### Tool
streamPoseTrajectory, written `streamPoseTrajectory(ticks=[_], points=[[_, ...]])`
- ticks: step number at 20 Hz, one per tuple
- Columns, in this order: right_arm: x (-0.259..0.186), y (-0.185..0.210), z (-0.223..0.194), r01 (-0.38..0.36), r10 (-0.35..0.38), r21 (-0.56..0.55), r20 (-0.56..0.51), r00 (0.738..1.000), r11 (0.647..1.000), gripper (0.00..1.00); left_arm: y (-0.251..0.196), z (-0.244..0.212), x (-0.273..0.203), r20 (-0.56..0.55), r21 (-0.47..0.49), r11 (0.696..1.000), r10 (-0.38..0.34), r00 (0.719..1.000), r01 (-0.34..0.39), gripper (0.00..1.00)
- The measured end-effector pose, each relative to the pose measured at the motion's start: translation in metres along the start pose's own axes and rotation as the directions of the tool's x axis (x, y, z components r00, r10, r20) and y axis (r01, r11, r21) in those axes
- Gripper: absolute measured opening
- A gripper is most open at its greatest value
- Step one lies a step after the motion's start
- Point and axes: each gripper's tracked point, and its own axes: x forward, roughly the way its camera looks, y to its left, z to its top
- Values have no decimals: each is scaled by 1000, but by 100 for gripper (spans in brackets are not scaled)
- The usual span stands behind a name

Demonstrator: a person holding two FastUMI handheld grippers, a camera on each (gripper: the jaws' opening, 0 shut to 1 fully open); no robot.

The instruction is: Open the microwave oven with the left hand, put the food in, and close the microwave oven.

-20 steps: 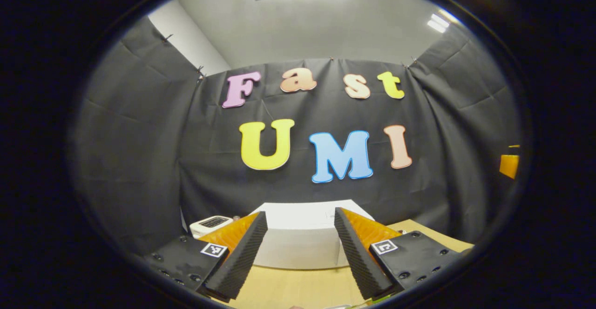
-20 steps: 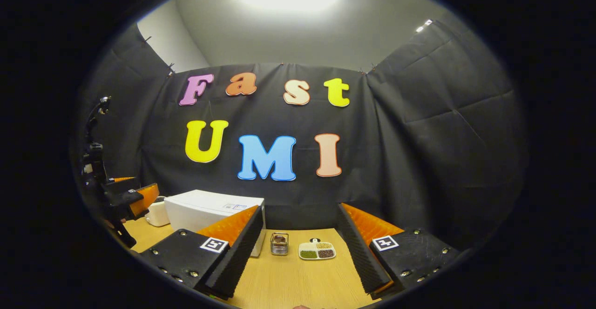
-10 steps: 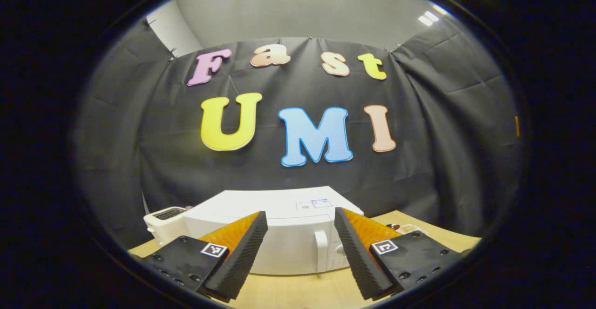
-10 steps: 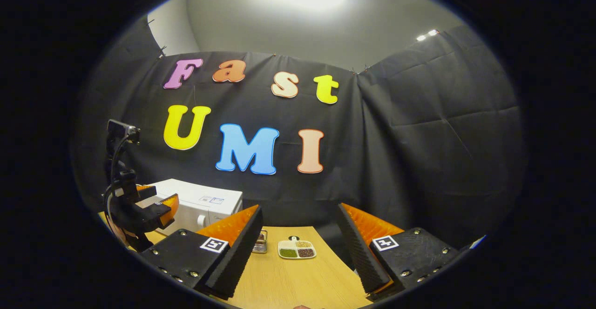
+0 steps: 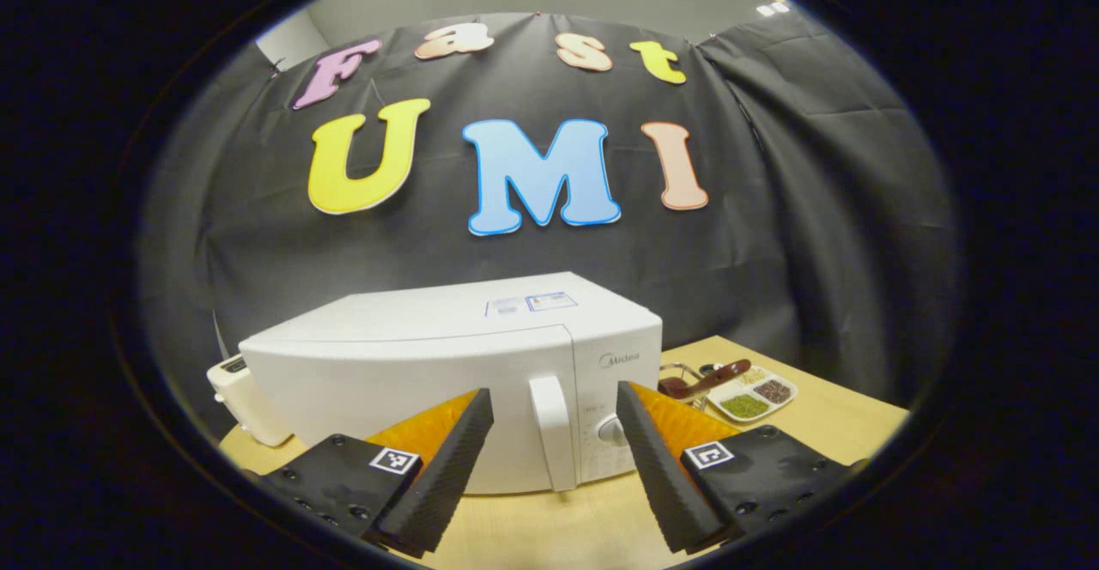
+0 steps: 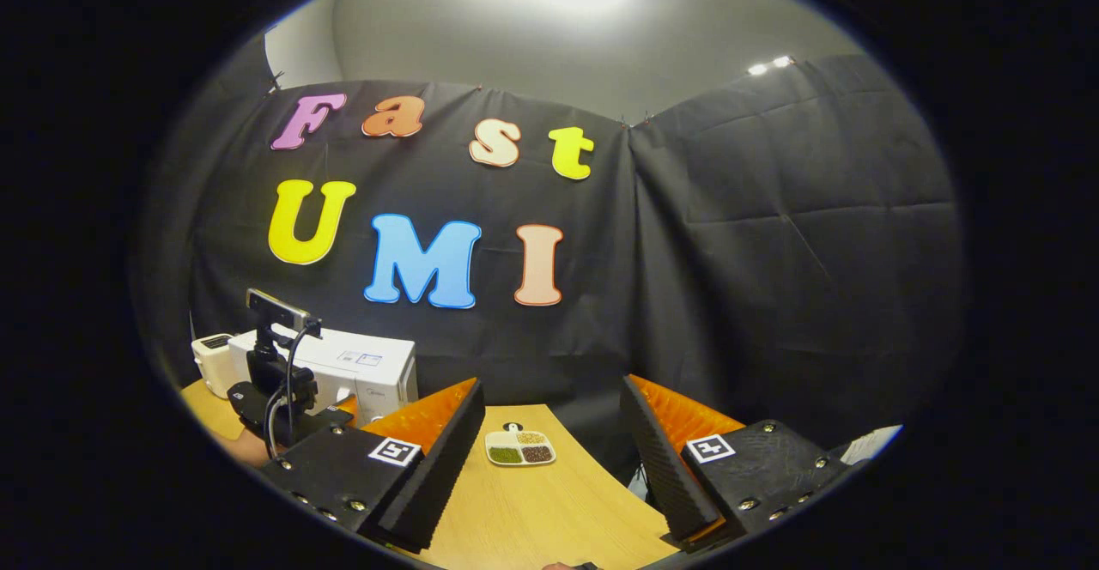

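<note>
Facing the microwave oven (image 5: 446,381) head-on, I hold my left gripper (image 5: 554,467) with its jaws spread wide and nothing between them, the white door handle (image 5: 552,433) sitting in the gap ahead but not yet touched. The door is shut, so as I judge it the task has barely begun: opening, loading and closing all remain. The oven stands on the desk (image 5: 549,536) against the booth's back wall, with a small white appliance (image 5: 245,398) just beside its far side.

The food, as I take it, is the divided dish (image 5: 755,394) of grains and beans resting on the desk to the oven's other side, near a dark scoop-like thing I cannot make out clearly. In the right gripper view that dish (image 6: 519,448) lies ahead of my right gripper (image 6: 549,476), whose jaws are also wide apart and empty, well short of it.
</note>
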Motion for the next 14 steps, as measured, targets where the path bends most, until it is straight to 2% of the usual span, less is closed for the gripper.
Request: streamPoseTrajectory(ticks=[3, 5, 7, 8, 9, 10, 13, 14], points=[[-7, -4, -4, 20, -21, -22, -14, 1000, 1000, 96, -3, -21, 16, -48, -2, 1000, 0, 999, 0, 96], [-12, -9, -5, 37, -37, -34, -17, 999, 999, 96, -4, -30, 27, -75, 17, 1000, -1, 997, 2, 93], [-15, -11, -7, 43, -43, -35, -25, 999, 998, 96, -3, -39, 34, -104, 24, 1000, -1, 995, 3, 84], [-16, -12, -9, 46, -47, -34, -30, 998, 998, 96, -2, -42, 37, -112, 28, 1000, 3, 994, 0, 73], [-17, -14, -10, 50, -51, -32, -35, 998, 998, 96, 0, -45, 39, -120, 39, 999, 11, 993, -7, 68], [-18, -16, -10, 53, -54, -29, -37, 998, 998, 96, 2, -46, 41, -128, 49, 999, 18, 992, -12, 55], [-20, -20, -12, 55, -56, -37, -43, 997, 998, 96, -2, -49, 40, -153, 27, 1000, -9, 988, 13, 45], [-21, -19, -12, 54, -56, -42, -43, 998, 998, 96, -2, -50, 41, -157, 25, 1000, -4, 988, 8, 36]])
